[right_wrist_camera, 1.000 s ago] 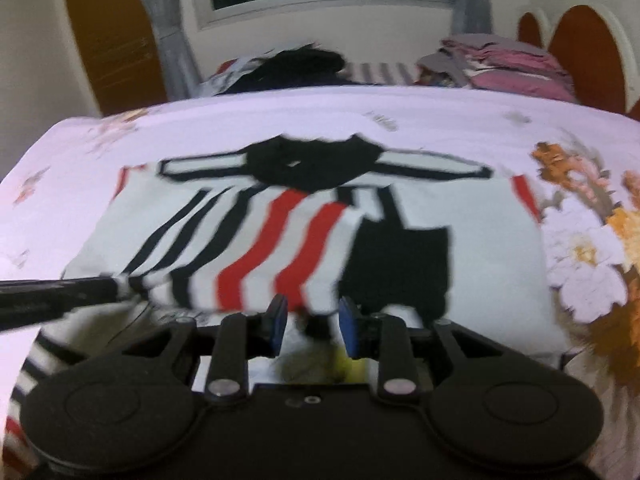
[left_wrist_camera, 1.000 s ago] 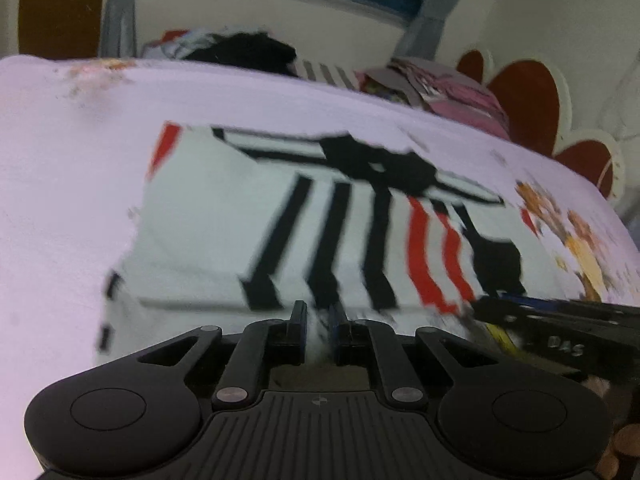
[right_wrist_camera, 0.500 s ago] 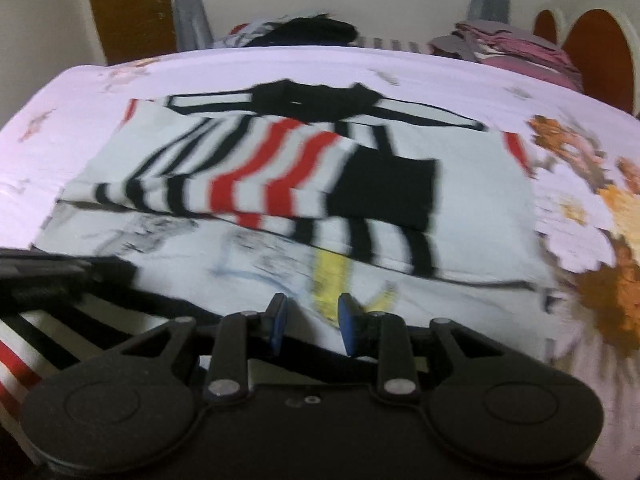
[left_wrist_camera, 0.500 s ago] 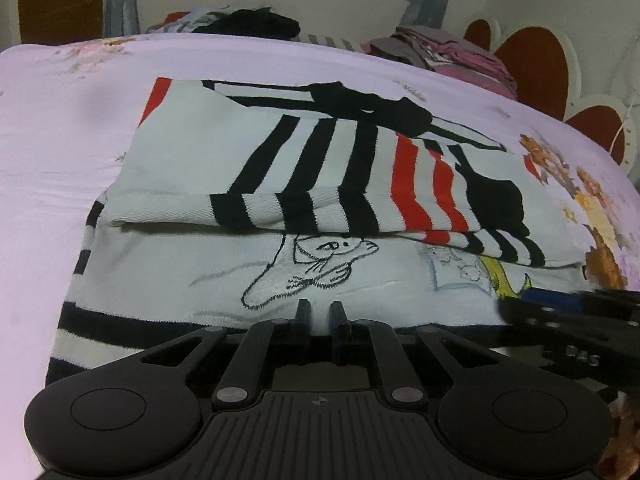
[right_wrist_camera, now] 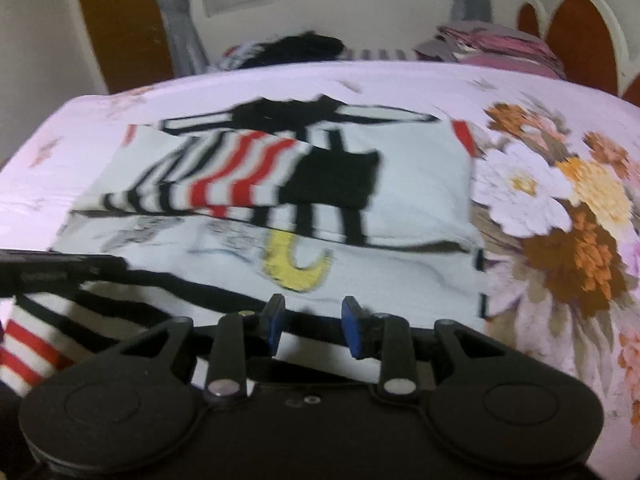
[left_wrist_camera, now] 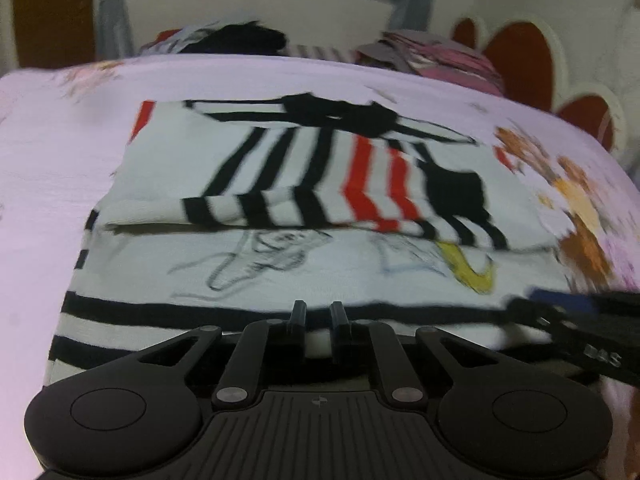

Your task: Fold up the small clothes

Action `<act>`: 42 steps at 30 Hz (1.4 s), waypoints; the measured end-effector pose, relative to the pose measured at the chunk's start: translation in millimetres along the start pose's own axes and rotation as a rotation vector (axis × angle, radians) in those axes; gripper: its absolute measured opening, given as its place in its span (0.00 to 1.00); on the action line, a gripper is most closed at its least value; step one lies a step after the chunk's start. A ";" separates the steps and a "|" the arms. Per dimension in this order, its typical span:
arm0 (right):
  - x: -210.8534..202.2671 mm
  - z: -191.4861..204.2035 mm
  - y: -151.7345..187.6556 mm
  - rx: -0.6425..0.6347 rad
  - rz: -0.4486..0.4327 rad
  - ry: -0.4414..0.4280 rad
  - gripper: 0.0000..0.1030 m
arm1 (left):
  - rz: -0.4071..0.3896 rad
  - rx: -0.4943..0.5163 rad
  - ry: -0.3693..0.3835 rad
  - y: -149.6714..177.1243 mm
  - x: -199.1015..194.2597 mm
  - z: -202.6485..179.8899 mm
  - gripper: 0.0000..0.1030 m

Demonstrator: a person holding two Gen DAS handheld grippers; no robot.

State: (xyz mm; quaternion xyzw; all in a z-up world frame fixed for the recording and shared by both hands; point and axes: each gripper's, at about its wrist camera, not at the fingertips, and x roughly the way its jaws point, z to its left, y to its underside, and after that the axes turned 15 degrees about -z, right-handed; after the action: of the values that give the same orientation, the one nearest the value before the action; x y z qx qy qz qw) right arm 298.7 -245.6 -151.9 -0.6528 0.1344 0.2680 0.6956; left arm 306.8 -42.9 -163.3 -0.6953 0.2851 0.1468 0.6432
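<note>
A small white knit sweater (left_wrist_camera: pixel 320 272) with black and red stripes and cartoon drawings lies flat on the bed; it also shows in the right wrist view (right_wrist_camera: pixel 400 216). Both sleeves are folded across its chest. My left gripper (left_wrist_camera: pixel 318 312) sits low over the sweater's striped bottom hem, fingers slightly apart and holding nothing. My right gripper (right_wrist_camera: pixel 312 316) is open and empty over the same hem, further right. Each gripper shows at the edge of the other's view.
The bed has a pink sheet with a flower print (right_wrist_camera: pixel 560 216) on the right. Piles of other clothes (left_wrist_camera: pixel 248 40) and folded pink garments (left_wrist_camera: pixel 440 56) lie at the far edge. A red and white headboard (left_wrist_camera: pixel 520 60) stands on the right.
Both grippers drew back from the folded sleeves toward the sweater's bottom hem. The right gripper's fingers have spread wider. The sleeves stayed folded across the chest.
</note>
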 end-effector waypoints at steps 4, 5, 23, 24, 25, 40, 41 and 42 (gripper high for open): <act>3.9 12.4 -0.5 0.003 0.007 -0.026 0.30 | 0.017 0.001 0.022 2.9 -3.3 -4.2 0.09; 4.7 12.4 -1.3 0.007 0.008 -0.021 0.30 | 0.016 -0.009 0.020 1.8 -3.2 -1.8 0.09; 79.6 -45.7 -57.8 0.145 -0.011 0.137 0.45 | -0.074 -0.058 -0.091 -64.3 73.9 64.7 0.09; 85.9 -47.0 -58.2 0.143 -0.004 0.144 0.45 | -0.064 -0.061 -0.100 -64.2 80.8 66.4 0.09; 93.0 -48.8 -58.5 0.139 0.002 0.153 0.44 | -0.054 -0.068 -0.107 -63.3 86.5 68.3 0.09; 119.2 -56.8 -61.7 0.075 -0.015 0.207 0.02 | -0.042 -0.079 -0.145 -61.4 103.2 78.7 0.09; 116.3 -53.6 -63.3 0.062 -0.014 0.201 0.02 | -0.046 -0.075 -0.147 -61.5 98.1 76.2 0.09; 109.7 -50.9 -64.9 0.055 -0.031 0.209 0.06 | -0.049 -0.086 -0.139 -61.5 92.2 75.9 0.09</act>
State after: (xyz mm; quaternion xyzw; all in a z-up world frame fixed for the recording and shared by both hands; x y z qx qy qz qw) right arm 432.6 -274.1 -162.2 -0.6598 0.2035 0.1836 0.6997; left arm 428.4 12.8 -175.9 -0.7171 0.2160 0.1909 0.6345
